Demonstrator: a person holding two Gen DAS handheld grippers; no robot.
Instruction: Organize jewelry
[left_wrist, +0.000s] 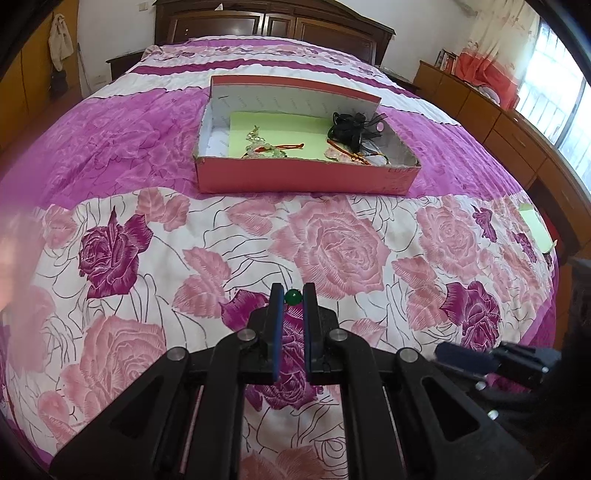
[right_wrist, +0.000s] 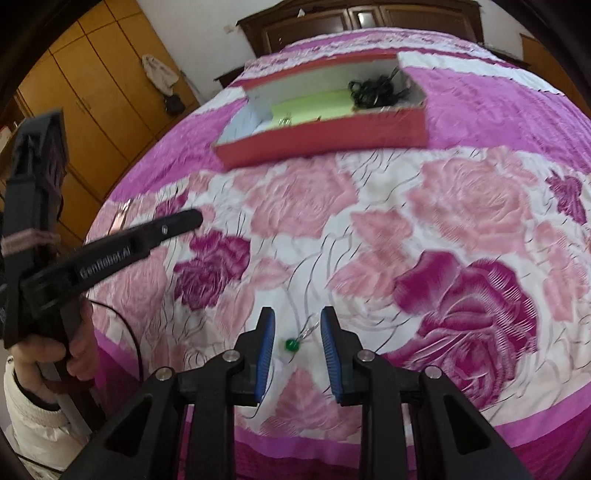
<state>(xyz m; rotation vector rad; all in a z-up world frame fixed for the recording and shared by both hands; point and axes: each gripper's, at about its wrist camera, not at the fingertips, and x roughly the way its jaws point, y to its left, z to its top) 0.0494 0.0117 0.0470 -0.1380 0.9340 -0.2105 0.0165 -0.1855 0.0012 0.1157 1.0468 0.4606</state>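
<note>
A green bead earring (left_wrist: 293, 296) lies on the floral bedspread, right between the tips of my left gripper (left_wrist: 293, 295), whose jaws stand narrowly apart around it. In the right wrist view the same earring (right_wrist: 291, 344), with a thin silver hook, lies between the open fingers of my right gripper (right_wrist: 297, 325). A red shoebox (left_wrist: 306, 177) sits farther up the bed, holding a green card, bead bracelets (left_wrist: 266, 147) and a black ribbon piece (left_wrist: 351, 129). The box also shows in the right wrist view (right_wrist: 325, 144). The left gripper's body (right_wrist: 110, 251) shows at the left there.
The bed is covered by a pink and purple rose bedspread (left_wrist: 332, 251). A green card (left_wrist: 535, 229) lies near the bed's right edge. Wooden wardrobes (right_wrist: 85, 99) stand left of the bed, a low cabinet (left_wrist: 498, 125) and window on the right, a dark headboard (left_wrist: 273, 22) behind.
</note>
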